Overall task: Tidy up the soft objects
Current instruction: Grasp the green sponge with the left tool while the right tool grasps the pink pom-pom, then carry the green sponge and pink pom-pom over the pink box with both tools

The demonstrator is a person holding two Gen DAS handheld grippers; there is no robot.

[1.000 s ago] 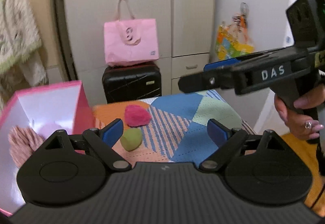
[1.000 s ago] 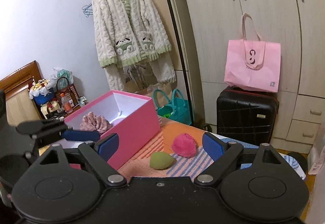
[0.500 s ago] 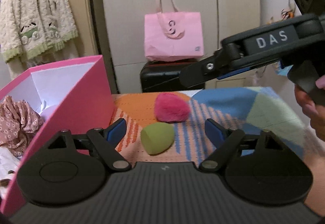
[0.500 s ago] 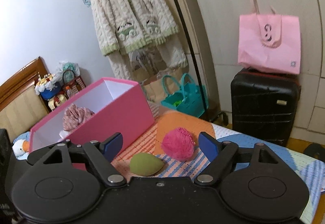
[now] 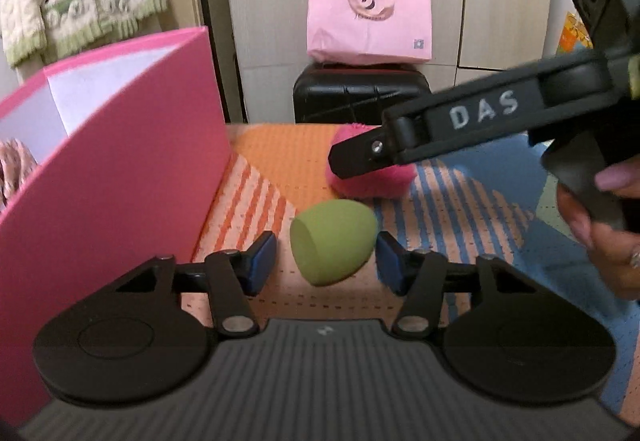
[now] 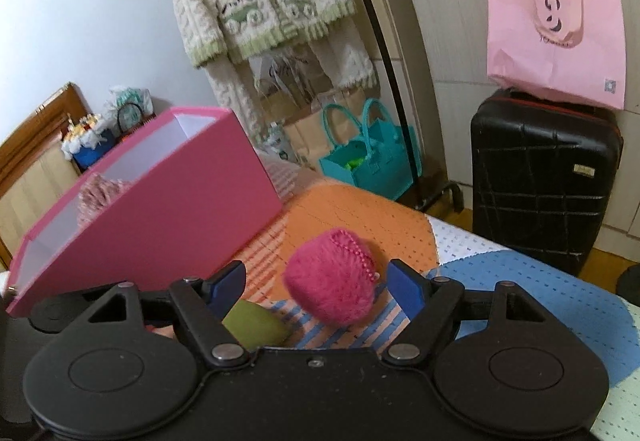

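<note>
Progress partial: I see pink fabric (image 6: 100,193) already in pink box (image 6: 168,225). My left tongs (image 5: 326,261) are closing around green sponge (image 5: 332,241), not yet touching; right tongs (image 6: 316,289), apart, flank fuzzy pink ball (image 6: 332,285).

the left gripper (image 5: 326,259) is showing black arms, blue pads, silver screws; the right gripper (image 6: 318,287) is matching, wearing white "das" lettering; a hand (image 5: 600,229) is wearing a ring.

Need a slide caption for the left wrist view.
Left gripper closing around green egg-shaped sponge, not yet gripping, beside pink box.
</note>
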